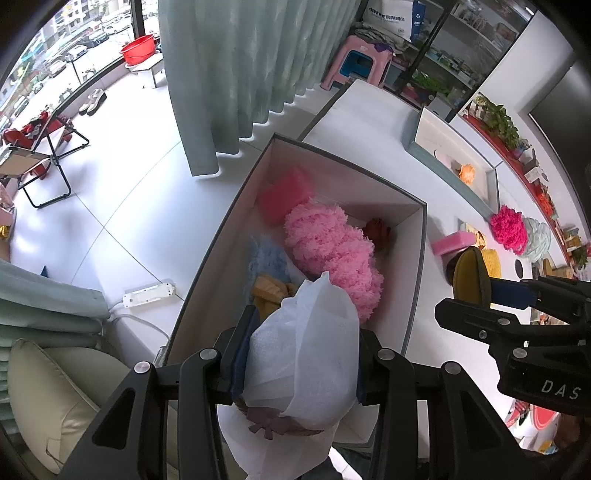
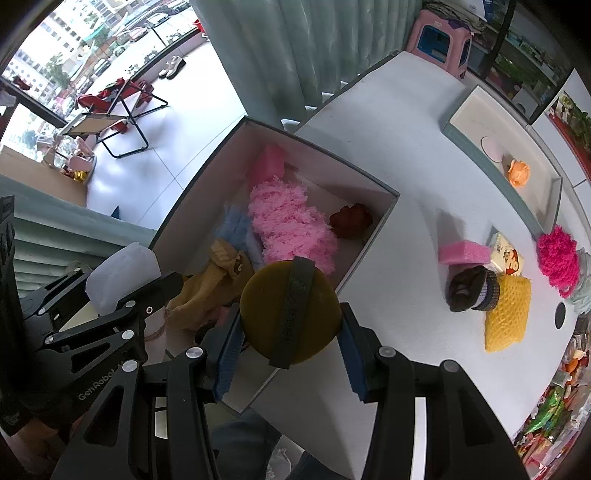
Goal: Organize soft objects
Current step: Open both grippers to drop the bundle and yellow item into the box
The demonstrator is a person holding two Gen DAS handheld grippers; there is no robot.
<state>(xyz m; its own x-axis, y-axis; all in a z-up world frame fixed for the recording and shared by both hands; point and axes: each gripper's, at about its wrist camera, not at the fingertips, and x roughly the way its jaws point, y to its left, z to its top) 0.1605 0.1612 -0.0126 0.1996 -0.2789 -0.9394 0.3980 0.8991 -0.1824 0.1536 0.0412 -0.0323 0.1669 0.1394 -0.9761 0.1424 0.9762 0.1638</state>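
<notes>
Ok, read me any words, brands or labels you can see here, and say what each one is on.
"DAS": right gripper, on its black body, cut off at the edge.
"GenRobot": left gripper, on its black arm; more letters follow, unreadable.
Raised lettering on the strap of the yellow puff: unreadable.
Print on the small carton and the white bag: blurred.

A white non-woven pouch (image 1: 303, 354) hung over the open box (image 1: 207, 254), which held fluffy pink yarn (image 1: 328, 251), a pink sponge (image 1: 284, 194) and blue fluff (image 1: 266, 258); a mustard round pad (image 2: 290, 314) hovered at its rim.
</notes>
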